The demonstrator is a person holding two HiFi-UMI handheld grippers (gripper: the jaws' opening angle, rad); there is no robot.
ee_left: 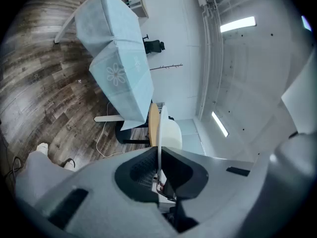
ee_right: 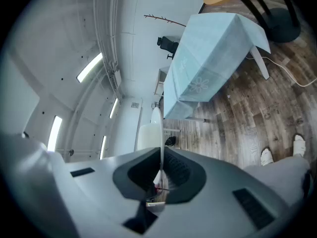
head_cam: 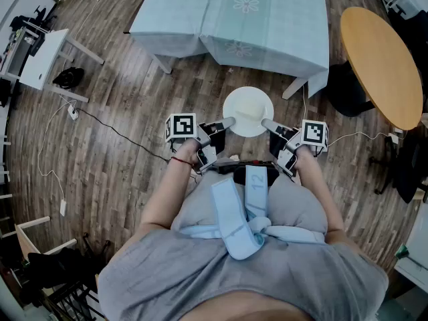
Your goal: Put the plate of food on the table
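Observation:
A round white plate [head_cam: 248,111] hangs level over the wooden floor, just short of the table with the pale blue cloth [head_cam: 234,12]. Its top looks plain cream; I make out no food on it. My left gripper [head_cam: 229,122] is shut on the plate's left rim and my right gripper [head_cam: 266,122] on its right rim. In the left gripper view the plate [ee_left: 170,133] runs edge-on into the left gripper [ee_left: 159,155], with the table [ee_left: 119,58] beyond. The right gripper view shows the same: plate [ee_right: 148,133] edge-on in the right gripper [ee_right: 161,170], table [ee_right: 208,58] ahead.
A round wooden table [head_cam: 381,59] with a black chair [head_cam: 348,89] stands to the right. At the far left is a white desk [head_cam: 40,59]. Cables [head_cam: 100,122] trail over the floor on the left, and another cable [head_cam: 354,136] on the right.

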